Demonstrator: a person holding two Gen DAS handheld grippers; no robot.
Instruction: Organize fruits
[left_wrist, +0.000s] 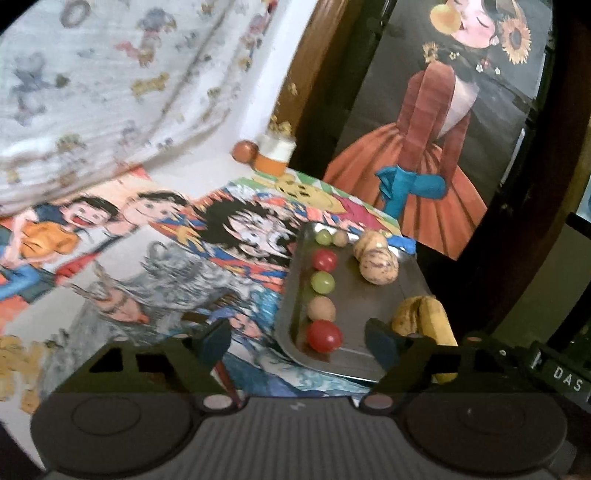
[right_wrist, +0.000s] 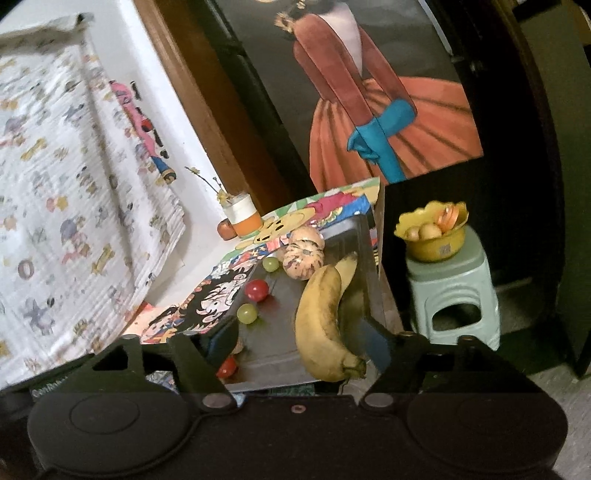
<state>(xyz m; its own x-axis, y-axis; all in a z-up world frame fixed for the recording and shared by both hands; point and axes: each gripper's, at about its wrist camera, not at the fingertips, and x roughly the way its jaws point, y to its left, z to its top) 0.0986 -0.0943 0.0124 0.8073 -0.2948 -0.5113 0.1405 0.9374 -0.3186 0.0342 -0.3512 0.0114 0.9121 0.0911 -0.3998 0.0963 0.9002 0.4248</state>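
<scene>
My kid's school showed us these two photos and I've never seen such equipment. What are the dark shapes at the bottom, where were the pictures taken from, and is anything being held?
A person holds a two-finger gripper in each hand, each with its own camera looking along the fingers. One picture comes from the left gripper, the other from the right gripper. Both are open and hold nothing. Ahead is a metal tray with a row of small round fruits, two speckled gourds and bananas. A yellow bowl sits on a stool.
</scene>
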